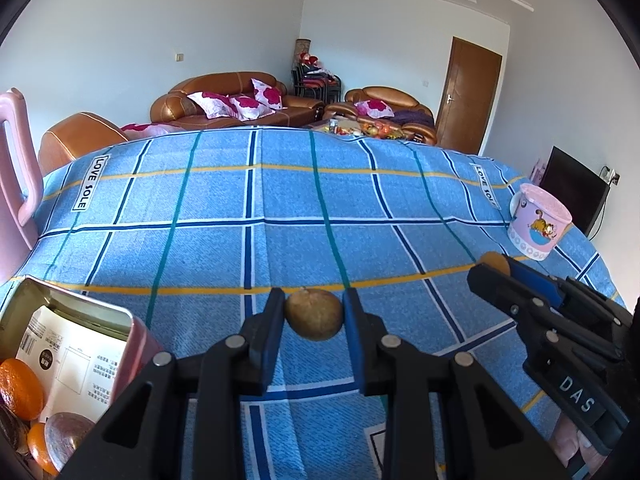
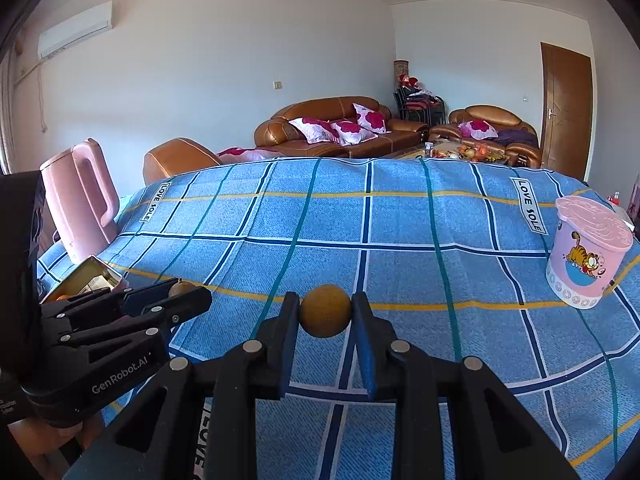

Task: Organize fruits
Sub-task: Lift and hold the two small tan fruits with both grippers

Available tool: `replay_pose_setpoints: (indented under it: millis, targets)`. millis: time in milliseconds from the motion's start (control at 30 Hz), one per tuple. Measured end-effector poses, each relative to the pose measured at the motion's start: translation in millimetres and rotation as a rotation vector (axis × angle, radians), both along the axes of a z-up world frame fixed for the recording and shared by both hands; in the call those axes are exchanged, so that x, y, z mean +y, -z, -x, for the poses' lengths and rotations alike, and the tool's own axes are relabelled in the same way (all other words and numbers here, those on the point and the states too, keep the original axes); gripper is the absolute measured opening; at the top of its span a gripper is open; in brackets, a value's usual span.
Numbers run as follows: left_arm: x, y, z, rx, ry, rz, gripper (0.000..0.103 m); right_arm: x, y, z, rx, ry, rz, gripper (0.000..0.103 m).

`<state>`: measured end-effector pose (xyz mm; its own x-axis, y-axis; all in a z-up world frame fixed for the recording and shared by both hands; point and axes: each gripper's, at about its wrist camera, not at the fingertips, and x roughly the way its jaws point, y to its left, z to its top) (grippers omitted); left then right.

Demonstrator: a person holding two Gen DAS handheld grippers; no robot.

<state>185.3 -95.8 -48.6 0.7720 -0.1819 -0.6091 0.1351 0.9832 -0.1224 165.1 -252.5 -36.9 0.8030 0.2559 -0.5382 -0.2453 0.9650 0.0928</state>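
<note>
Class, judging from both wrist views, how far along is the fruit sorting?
Done: oranges already lie in the open tin at the left. In hand: the left tongs grip a brownish fruit, and the right tongs grip a yellow-brown fruit. Left: both fruits are unplaced; the lidded pink cup stands untouched.

left wrist: low, close, facing sofa | right wrist: same | shared: tablecloth [image 1: 280, 200]

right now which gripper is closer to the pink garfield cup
Right. The right gripper, shut on a yellow-brown fruit, is on the pink Garfield cup's side. The left gripper, holding a brownish fruit, sits farther off, by the open tin.
</note>
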Motion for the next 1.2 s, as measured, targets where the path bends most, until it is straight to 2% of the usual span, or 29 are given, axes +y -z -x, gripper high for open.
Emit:
replay_pose_setpoints:
  millis: [1200]
  targets:
    - [1.0, -13.4, 22.3, -0.129, -0.037, -0.027, 0.031, -1.9, -13.1, 27.5, -0.155, 0.0, -0.004, 0.029]
